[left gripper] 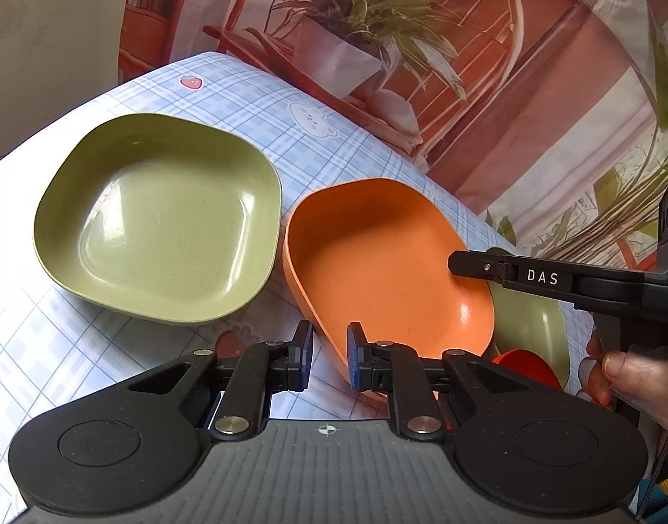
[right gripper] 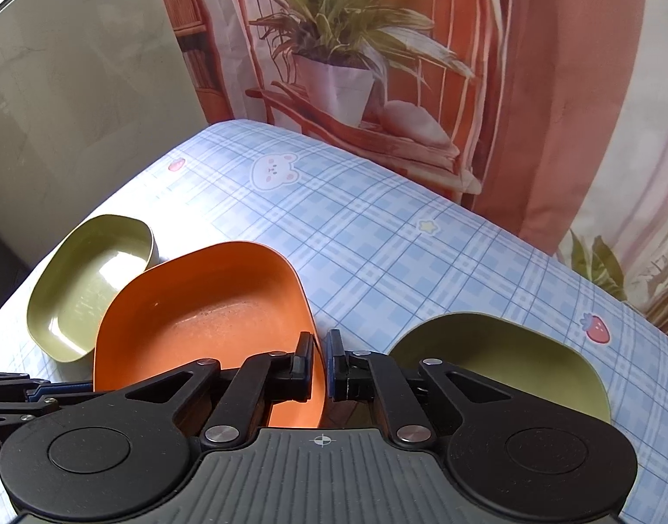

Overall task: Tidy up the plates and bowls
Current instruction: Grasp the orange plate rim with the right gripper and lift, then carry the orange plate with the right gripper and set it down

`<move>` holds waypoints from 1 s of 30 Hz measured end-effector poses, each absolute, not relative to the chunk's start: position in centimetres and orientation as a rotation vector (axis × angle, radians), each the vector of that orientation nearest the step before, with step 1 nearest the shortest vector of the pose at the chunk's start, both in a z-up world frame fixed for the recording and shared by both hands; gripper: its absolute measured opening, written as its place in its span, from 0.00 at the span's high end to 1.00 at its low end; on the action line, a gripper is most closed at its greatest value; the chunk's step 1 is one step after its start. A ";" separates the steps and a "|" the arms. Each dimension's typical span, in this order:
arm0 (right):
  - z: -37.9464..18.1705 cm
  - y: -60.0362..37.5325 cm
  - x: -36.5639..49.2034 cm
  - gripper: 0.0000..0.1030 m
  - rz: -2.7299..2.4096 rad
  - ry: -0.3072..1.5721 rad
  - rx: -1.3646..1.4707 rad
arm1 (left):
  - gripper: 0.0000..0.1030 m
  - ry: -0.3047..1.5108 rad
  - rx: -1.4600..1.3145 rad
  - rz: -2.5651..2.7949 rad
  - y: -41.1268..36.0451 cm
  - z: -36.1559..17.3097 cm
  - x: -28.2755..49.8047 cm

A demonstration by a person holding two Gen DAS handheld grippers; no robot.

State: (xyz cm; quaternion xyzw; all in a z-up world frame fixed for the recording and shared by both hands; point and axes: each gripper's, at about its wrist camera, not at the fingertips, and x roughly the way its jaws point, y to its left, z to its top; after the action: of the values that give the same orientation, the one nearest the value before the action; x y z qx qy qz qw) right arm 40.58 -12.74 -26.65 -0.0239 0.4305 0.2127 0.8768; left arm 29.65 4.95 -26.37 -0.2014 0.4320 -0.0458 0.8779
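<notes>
An orange square bowl (left gripper: 390,270) sits tilted in the middle of the blue plaid table; in the right wrist view it (right gripper: 203,318) is lifted at its near right rim. My right gripper (right gripper: 320,364) is shut on that rim; it shows from the side in the left wrist view (left gripper: 458,264). A green square plate (left gripper: 159,218) lies left of the bowl, also seen in the right wrist view (right gripper: 89,279). A second green dish (right gripper: 500,367) lies right of the bowl. My left gripper (left gripper: 329,356) is open and empty, just in front of the bowl's near left rim.
A small red object (left gripper: 526,367) lies beside the right green dish (left gripper: 535,332). The tablecloth (right gripper: 377,236) ends at a far edge against a printed plant backdrop (right gripper: 342,52). A hand (left gripper: 635,375) holds the right gripper's handle.
</notes>
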 end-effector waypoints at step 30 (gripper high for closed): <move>-23.2 -25.8 34.7 0.95 0.247 0.650 0.200 | 0.83 0.797 -0.002 -0.375 -5.9 -21.9 35.9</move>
State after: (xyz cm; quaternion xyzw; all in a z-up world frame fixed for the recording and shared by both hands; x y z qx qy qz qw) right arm 34.66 -25.80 -23.18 0.0981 0.3178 0.1208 0.9353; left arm 35.90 -5.93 -21.93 -0.0008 0.3855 -0.1816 0.9046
